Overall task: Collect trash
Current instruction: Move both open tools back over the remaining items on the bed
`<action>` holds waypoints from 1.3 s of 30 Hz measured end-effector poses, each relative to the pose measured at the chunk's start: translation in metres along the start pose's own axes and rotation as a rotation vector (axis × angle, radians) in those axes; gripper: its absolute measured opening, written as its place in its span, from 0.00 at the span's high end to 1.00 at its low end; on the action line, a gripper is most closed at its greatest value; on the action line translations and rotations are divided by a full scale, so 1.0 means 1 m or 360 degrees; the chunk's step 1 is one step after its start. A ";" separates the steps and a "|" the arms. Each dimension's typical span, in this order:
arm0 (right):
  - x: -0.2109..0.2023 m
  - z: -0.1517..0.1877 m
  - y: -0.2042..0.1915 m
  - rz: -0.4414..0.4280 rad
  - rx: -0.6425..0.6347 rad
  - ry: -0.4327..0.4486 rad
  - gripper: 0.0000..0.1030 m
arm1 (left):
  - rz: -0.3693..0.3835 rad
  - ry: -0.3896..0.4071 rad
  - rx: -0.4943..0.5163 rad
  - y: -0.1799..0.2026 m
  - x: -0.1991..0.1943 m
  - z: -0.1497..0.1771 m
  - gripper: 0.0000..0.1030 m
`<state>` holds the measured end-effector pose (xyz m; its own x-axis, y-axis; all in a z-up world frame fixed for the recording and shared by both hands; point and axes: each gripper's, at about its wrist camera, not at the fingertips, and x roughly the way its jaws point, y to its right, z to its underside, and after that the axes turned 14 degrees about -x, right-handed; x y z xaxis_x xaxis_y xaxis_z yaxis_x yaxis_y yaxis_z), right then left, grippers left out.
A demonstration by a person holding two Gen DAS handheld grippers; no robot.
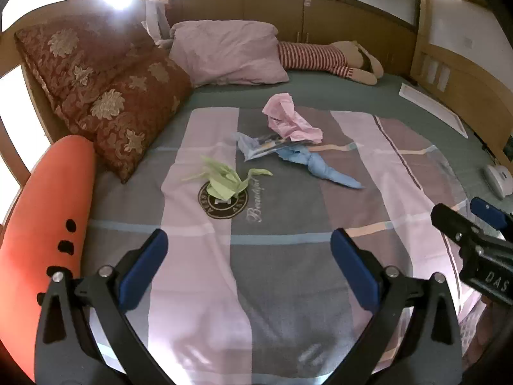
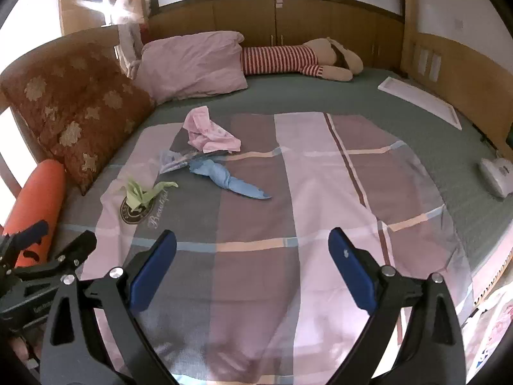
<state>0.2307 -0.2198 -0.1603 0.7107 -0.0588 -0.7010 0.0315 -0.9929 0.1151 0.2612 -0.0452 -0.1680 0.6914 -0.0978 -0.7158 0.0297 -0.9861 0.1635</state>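
Observation:
Several pieces of trash lie on the checked bedspread [image 1: 288, 256]: a crumpled green paper [image 1: 224, 179] [image 2: 141, 194], a pink crumpled paper [image 1: 288, 122] [image 2: 208, 133], a printed wrapper [image 1: 263, 147] [image 2: 174, 160] and a twisted blue paper [image 1: 323, 166] [image 2: 224, 179]. My left gripper [image 1: 248, 266] is open and empty, held above the bedspread short of the green paper. My right gripper [image 2: 253, 266] is open and empty, to the right of the left one and short of the blue paper. It also shows at the right edge of the left wrist view [image 1: 471, 227].
Brown floral cushions [image 1: 105, 96], a pink pillow [image 1: 224, 51], an orange bolster [image 1: 41, 224] and a striped plush toy [image 1: 320, 57] lie along the left and far sides. A white flat panel [image 2: 420, 102] and a white device [image 2: 497, 173] lie at the right, by the wooden bed surround.

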 end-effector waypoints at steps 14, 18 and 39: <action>-0.001 -0.001 -0.001 -0.0004 -0.0010 0.0004 0.09 | 0.0000 0.0000 0.0002 -0.001 0.000 0.000 0.03; -0.001 -0.001 -0.001 -0.0004 -0.0008 0.0003 0.09 | -0.0003 0.0001 0.0005 0.000 0.001 0.001 0.03; 0.043 -0.015 -0.027 -0.0076 -0.0246 -0.0021 0.09 | -0.0120 0.0056 -0.0018 -0.020 0.034 -0.030 0.03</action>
<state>0.2708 -0.1937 -0.1830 0.6965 -0.0140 -0.7174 0.1735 -0.9669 0.1873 0.3060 -0.0250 -0.1754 0.7116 -0.0186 -0.7023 0.0906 -0.9889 0.1180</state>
